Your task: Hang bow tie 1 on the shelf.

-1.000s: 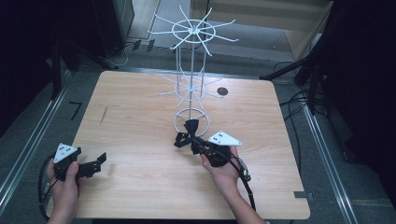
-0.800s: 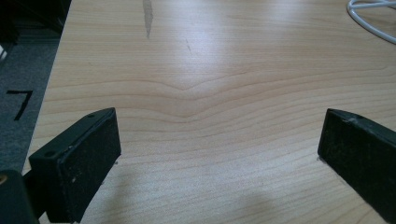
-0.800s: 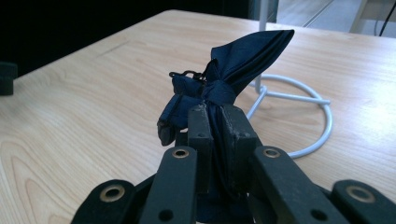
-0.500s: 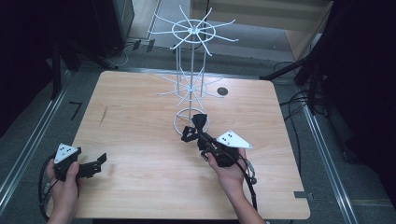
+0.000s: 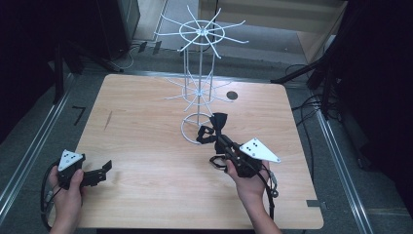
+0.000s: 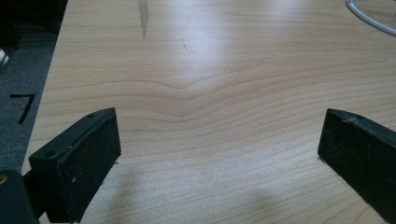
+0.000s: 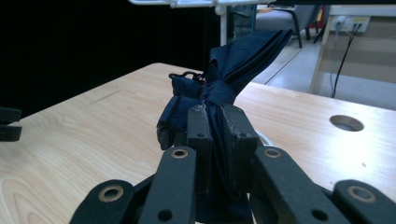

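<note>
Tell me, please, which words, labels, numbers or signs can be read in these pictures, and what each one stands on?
"7": a black angular mark on the grey floor left of the table, shaped like that figure; it may be plain tape.
Dots on the grey three-cornered plate of the right claw: markers, no text.
The dark bow tie, the white wire stand and the table carry no writing.

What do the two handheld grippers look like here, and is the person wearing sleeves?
Both the left gripper and right gripper are black, each topped by a grey triangular plate with dark dots. The jaws are flat black blocks on linkage arms with brass-coloured rivets. A black cable trails from each. The forearms are bare, no sleeves visible.
</note>
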A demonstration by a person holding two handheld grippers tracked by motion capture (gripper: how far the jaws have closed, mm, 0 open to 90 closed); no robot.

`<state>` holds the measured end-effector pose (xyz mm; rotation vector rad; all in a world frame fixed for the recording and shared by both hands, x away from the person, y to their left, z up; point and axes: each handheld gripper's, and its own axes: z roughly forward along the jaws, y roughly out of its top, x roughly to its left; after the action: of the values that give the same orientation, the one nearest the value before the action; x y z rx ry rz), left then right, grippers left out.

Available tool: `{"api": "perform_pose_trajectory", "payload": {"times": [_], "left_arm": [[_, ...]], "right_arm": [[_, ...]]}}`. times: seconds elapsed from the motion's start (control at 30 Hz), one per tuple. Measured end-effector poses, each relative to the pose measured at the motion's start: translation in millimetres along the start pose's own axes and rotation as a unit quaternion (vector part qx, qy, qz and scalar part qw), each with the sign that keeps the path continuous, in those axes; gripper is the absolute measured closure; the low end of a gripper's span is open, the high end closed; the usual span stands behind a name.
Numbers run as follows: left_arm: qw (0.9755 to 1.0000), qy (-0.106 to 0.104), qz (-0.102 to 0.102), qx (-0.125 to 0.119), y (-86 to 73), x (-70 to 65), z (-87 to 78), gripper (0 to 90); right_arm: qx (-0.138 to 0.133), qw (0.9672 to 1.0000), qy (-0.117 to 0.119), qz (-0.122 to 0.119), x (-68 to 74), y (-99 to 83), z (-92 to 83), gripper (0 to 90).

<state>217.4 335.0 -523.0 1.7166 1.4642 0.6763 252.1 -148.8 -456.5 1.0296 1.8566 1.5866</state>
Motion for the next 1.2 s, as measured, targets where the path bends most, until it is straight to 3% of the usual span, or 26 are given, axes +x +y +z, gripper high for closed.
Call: {"api": "perform_pose_trajectory", "payload": {"times": [0.27,0.47,0.73,1.03,1.2], "left_arm": [[1.0000,-0.001,0.001,-0.001,-0.1,0.0,-0.1,0.0],[1.0000,0.000,0.001,0.000,0.0,-0.2,-0.1,0.0],[1.0000,-0.001,0.003,0.001,0.1,-0.4,0.0,0.0],[1.0000,-0.001,0.003,0.002,0.1,-0.5,0.2,0.0],[1.0000,-0.001,0.004,0.002,0.1,-0.6,0.2,0.0]], "right_arm": [[-0.021,0.9997,-0.013,-0.003,-2.6,5.5,-9.1,83.9],[-0.046,0.9986,-0.018,-0.019,-1.1,10.7,-15.9,83.9],[-0.063,0.9976,-0.025,-0.016,-4.4,15.8,-22.5,83.8],[-0.083,0.9962,-0.022,-0.011,-8.5,26.2,-32.4,83.8],[-0.094,0.9952,-0.015,-0.024,-6.6,31.9,-37.8,83.5]]}}
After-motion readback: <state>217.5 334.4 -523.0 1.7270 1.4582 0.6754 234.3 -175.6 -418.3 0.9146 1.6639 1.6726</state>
